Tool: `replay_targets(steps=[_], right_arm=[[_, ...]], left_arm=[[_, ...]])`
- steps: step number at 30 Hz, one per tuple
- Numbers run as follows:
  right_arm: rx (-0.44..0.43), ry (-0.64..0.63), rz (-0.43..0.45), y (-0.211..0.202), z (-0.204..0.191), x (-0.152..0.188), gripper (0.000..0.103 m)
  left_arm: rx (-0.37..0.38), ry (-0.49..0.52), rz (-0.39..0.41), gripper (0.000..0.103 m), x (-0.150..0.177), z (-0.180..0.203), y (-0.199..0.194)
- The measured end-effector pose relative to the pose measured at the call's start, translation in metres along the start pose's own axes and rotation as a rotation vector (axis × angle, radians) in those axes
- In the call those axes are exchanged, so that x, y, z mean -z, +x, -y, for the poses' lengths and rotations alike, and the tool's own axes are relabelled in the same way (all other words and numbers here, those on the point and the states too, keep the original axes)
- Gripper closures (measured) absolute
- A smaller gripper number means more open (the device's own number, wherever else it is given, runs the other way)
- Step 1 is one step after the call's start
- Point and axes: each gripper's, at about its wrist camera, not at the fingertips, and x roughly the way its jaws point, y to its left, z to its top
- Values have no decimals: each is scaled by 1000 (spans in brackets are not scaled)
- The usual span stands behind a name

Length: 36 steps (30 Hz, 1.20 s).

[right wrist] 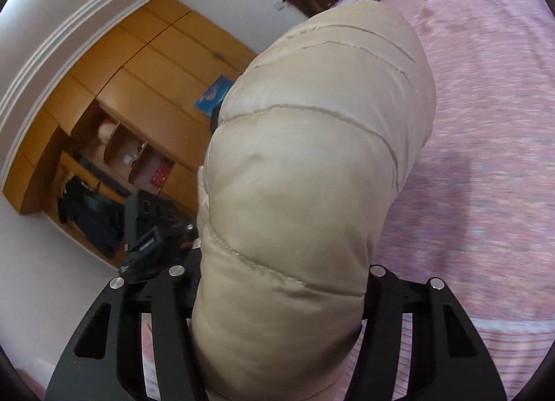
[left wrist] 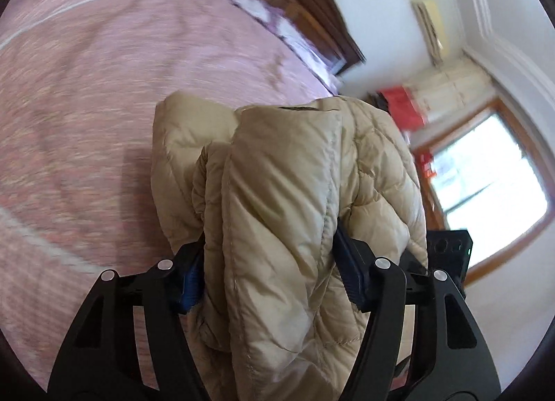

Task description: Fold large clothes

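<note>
The big bed (left wrist: 86,88) with its pink cover fills the left of my left view and the right of my right view. My puffy beige jacket (left wrist: 284,193) is bunched up in the middle of both views, lifted above the bed. My left hand-held gripper (left wrist: 267,272) is clamped on a thick bundle of it. My right hand-held gripper (right wrist: 281,297) squeezes another fat part. I think the folding is only partly done. The jacket is not yet flat and neat. A small label at the lower left of my right view is too blurry to read.
</note>
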Motion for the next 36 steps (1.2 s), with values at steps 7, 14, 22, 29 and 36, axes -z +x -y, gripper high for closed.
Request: replay_targets(steps=[7,14,22,29,36], right_arm=[[109,194,-3,-10,73,30,37],[278,131,44,-31,43,42,31],[531,-169,107,2,-10,38,43],[531,-226,34,22,13,52,41],[526,-174,57,9,17,59,40]], left_arm=[[-184,190,-82,40,22,50,64],[-289,236,-71,38,58,55,65],[-435,379,141,38,39,82,24],[-548,296,108,38,18,47,55],[-512,196,68,37,33,20,59]])
